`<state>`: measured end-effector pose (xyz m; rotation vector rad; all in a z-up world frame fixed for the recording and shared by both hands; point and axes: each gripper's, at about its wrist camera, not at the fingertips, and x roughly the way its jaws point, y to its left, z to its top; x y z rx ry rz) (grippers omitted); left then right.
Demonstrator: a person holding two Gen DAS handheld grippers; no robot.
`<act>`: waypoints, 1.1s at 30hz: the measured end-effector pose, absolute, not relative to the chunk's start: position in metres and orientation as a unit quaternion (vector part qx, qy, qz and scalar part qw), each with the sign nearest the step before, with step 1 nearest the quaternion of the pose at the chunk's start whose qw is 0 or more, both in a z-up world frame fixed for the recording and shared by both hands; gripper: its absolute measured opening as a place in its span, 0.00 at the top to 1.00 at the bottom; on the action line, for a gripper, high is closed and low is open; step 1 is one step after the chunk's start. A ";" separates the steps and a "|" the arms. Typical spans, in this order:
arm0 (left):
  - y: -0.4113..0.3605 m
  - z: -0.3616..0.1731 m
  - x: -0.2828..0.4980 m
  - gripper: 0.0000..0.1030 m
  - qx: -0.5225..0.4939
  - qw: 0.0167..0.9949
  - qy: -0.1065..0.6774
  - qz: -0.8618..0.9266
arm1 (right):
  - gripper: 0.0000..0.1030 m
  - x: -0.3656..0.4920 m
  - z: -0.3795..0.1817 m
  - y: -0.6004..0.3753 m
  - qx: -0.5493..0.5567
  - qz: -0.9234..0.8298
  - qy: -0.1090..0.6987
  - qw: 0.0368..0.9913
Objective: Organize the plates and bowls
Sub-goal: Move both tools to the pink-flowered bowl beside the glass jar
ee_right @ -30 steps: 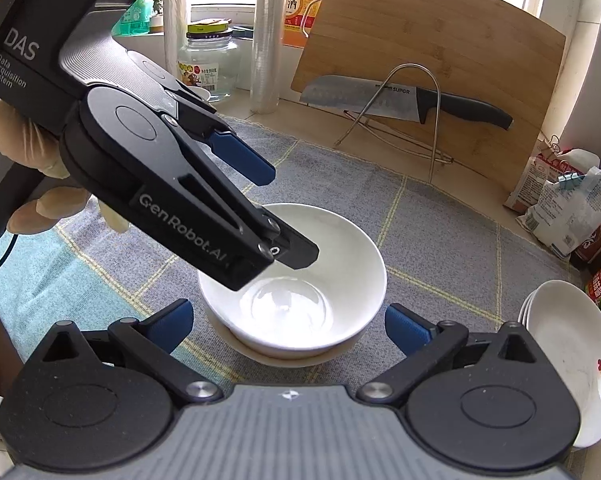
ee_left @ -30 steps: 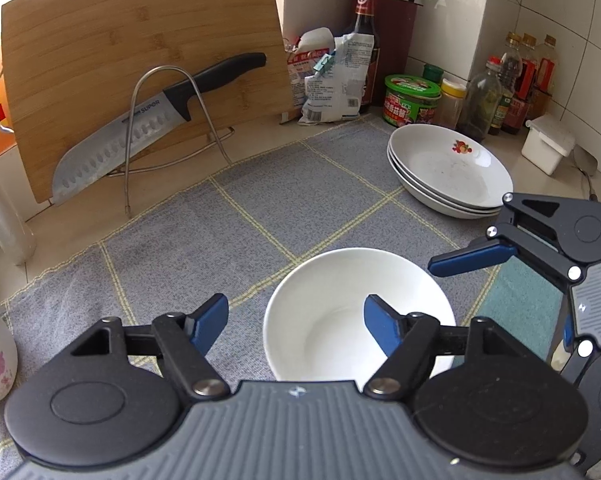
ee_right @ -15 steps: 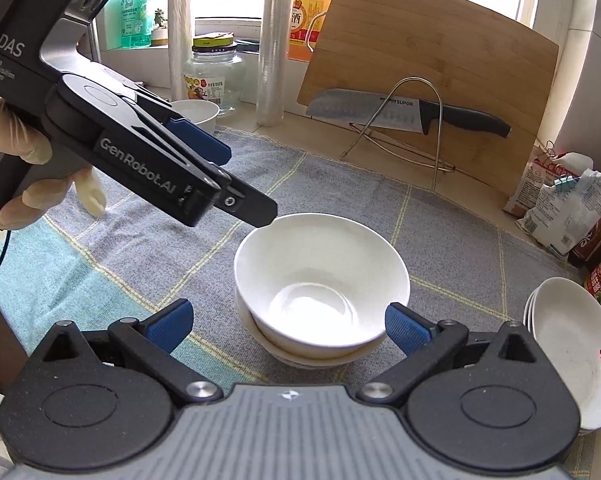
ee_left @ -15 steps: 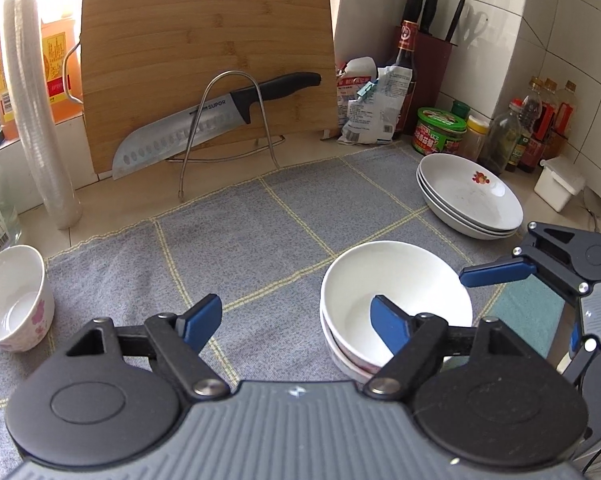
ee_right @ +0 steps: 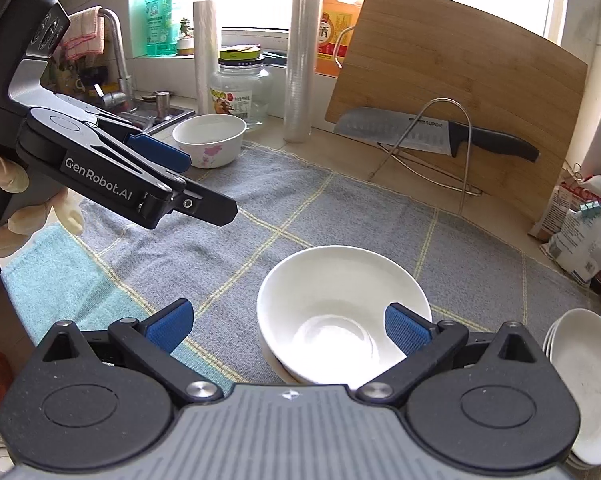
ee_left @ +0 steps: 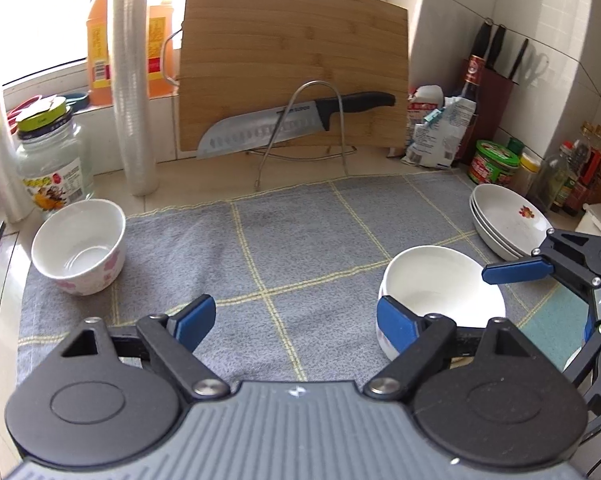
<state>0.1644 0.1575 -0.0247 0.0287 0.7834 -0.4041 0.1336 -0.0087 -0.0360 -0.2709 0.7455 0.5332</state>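
The left hand-held gripper (ee_left: 296, 322) is hanging released over the grey checked cloth (ee_left: 300, 248), its jaws having just been opening, nothing between them. The right hand-held gripper (ee_right: 288, 326) is also standing released. The stacked white bowls (ee_right: 342, 312) are sitting on the cloth, the flowered bowl (ee_left: 80, 246) well apart, plates (ee_left: 508, 220) near the bottles.
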 end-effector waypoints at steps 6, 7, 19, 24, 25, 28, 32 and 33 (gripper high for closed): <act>0.178 -0.025 0.162 0.15 0.009 0.911 0.381 -0.158 | 0.00 0.148 -0.030 0.008 -0.144 0.274 0.353 0.883; 0.183 -0.026 0.165 0.14 0.008 0.911 0.381 -0.156 | 0.00 0.150 -0.029 0.012 -0.146 0.272 0.354 0.883; 0.255 -0.030 0.222 0.14 0.025 0.911 0.377 -0.169 | 0.00 0.197 -0.038 0.104 -0.131 0.247 0.368 0.887; 0.280 -0.034 0.252 0.14 0.044 0.910 0.377 -0.170 | 0.00 0.218 -0.048 0.141 -0.120 0.241 0.366 0.891; 0.284 -0.035 0.258 0.14 0.047 0.909 0.377 -0.171 | 0.00 0.221 -0.050 0.148 -0.123 0.239 0.364 0.892; 0.295 -0.039 0.272 0.14 0.056 0.908 0.380 -0.169 | 0.00 0.231 -0.059 0.167 -0.129 0.238 0.360 0.893; 0.306 -0.045 0.288 0.14 0.062 0.905 0.386 -0.171 | 0.00 0.242 -0.071 0.184 -0.119 0.244 0.370 0.888; 0.308 -0.046 0.290 0.14 0.063 0.904 0.387 -0.171 | 0.00 0.245 -0.073 0.187 -0.116 0.245 0.372 0.888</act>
